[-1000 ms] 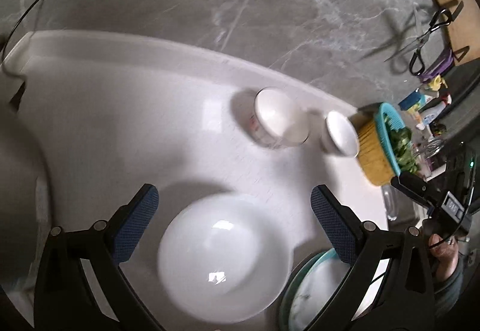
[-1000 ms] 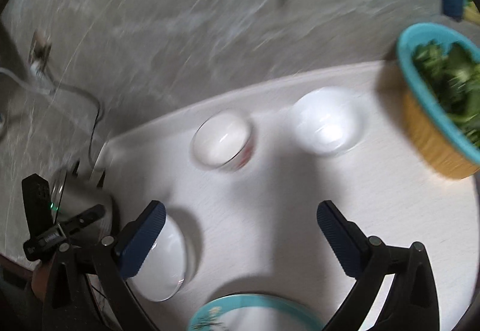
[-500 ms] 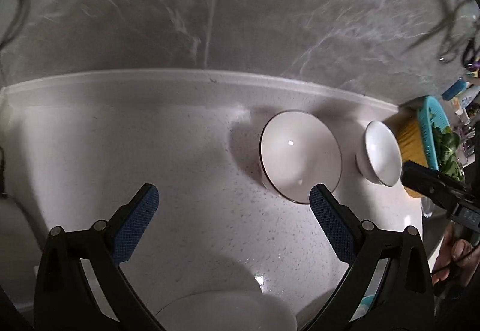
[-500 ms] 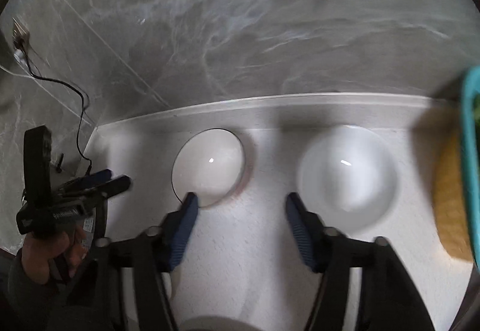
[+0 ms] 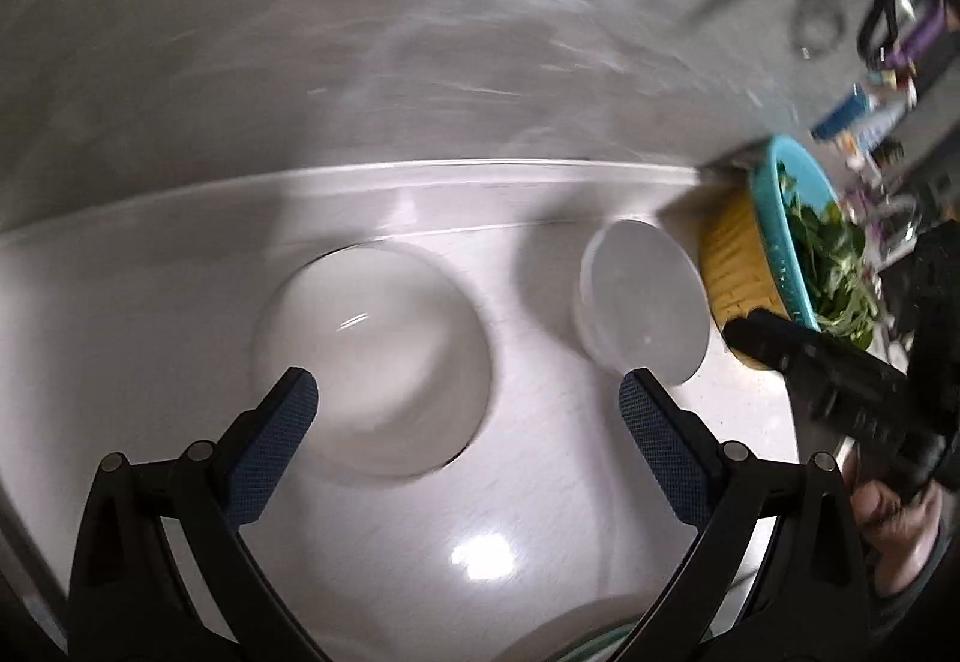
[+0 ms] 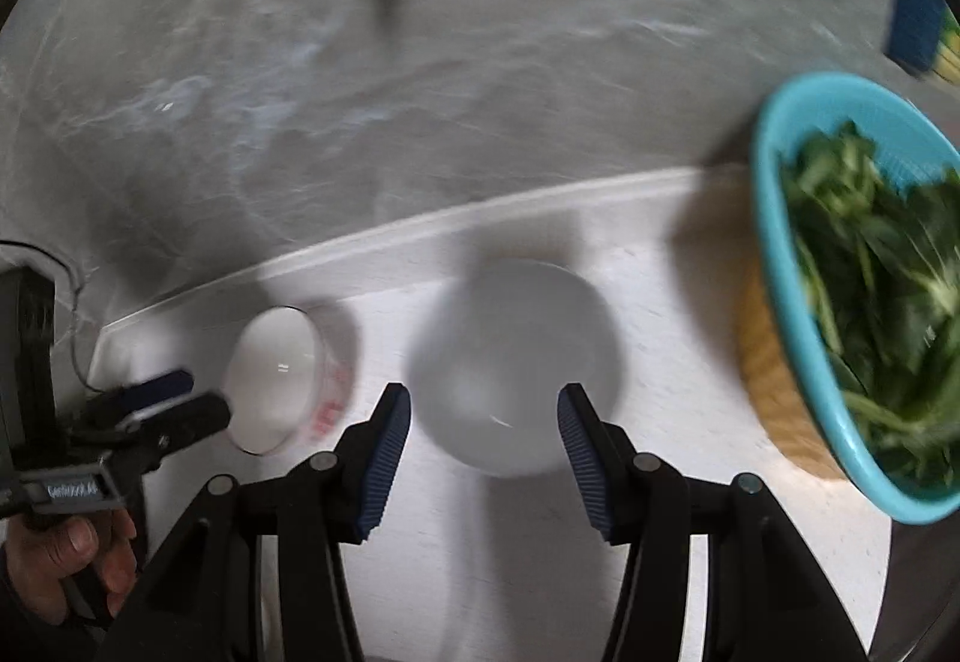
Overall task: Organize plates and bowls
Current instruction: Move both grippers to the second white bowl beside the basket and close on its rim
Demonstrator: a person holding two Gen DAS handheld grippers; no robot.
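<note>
Bowls, two white, on the white bench against the grey marbled wall; you have one ahead of each hand-held gripper.

Left wrist view. Larger white bowl: sits on the bench just ahead of your left hand-held gripper and to the left of its centre line. The left pad overlaps the bowl's near-left rim in the picture; whether it touches, you cannot tell. The right pad stands clear of the bowl on bare bench. Jaws spread wide, holding nothing. Smaller white bowl: further right, just beside the yellow-and-teal basket of greens. Your right hand-held gripper enters from the right edge, its tip near that smaller bowl. Being round, neither bowl has a long axis to line up on. Frame is motion-blurred.

Right wrist view. Smaller white bowl: dead ahead of your right hand-held gripper, its near rim lying between the two pads. Jaws partly open, roughly the bowl's width apart, nothing gripped; contact cannot be told. Bowl with red print on its side: to the left, with your left hand-held gripper at its near-left rim. Basket of greens: well to the right.

Judgement: each bowl belongs to the nearer hand, larger to your left, smaller to your right.
</note>
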